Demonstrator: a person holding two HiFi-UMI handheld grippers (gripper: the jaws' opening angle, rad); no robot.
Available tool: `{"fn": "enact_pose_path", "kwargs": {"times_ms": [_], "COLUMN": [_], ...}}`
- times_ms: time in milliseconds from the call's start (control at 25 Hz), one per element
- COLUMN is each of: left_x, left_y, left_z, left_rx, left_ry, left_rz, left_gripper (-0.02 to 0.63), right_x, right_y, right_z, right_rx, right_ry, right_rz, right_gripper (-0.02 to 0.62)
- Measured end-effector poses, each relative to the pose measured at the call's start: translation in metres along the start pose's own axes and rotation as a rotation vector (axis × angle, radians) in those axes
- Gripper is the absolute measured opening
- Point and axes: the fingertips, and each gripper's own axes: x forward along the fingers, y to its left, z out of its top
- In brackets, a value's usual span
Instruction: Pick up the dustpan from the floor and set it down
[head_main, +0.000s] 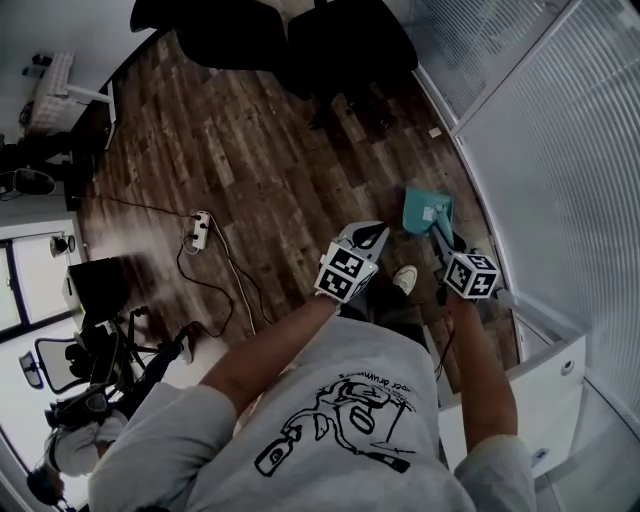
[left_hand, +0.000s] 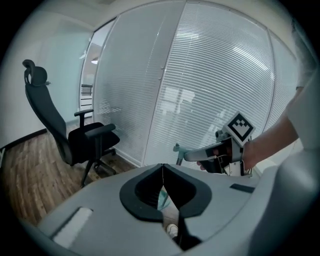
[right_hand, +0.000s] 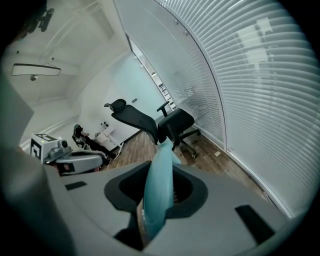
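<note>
R gripper (head_main: 446, 246) has the dustpan (head_main: 425, 208). Its jaws are clamped on the teal handle (right_hand: 159, 195), which fills the gap betw the pads in the right gripper view. L gripper (head_main: 370, 238) is empty, jaws together w/ nothing betw them. It sits just beside R and isn't touching the pan.

Key geometry: the handle's long axis runs fwd out of the R jaws, roughly in line w/ the gripper. The pan end is away from the person, near the foot of the glass wall (head_main: 560, 150). So the pan is ahead of the R jaws, prob lower, over the wood floor (head_main: 250, 150) and just past the shoe (head_main: 404, 278). Can't tell from the head view if the pan edge touches the floor.

Pan: teal plastic, squarish tray w/ a paler patch inside, slim handle in the same colour. Looks light and rigid.

Imo the step is set-down, R only. The pan needs to be flat on the floor before the jaws part, else it tips. L should keep clear.
</note>
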Motion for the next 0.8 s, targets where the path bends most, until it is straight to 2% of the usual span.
{"fn": "enact_pose_path", "kwargs": {"times_ms": [520, 800], "left_x": [0.007, 0.010], "left_y": [0.001, 0.002], "left_z": [-0.020, -0.025], "left_rx": [-0.013, -0.015], "left_ry": [0.078, 0.094], "left_rz": [-0.027, -0.030], "left_gripper": [0.002, 0.002], "right_x": [0.016, 0.022], "right_y": [-0.032, -0.033], "right_z": [-0.021, -0.034], "right_rx": [0.061, 0.056], "right_ry": [0.043, 0.075], "right_rz": [-0.049, -0.037], "right_gripper": [0.074, 0.074]}}
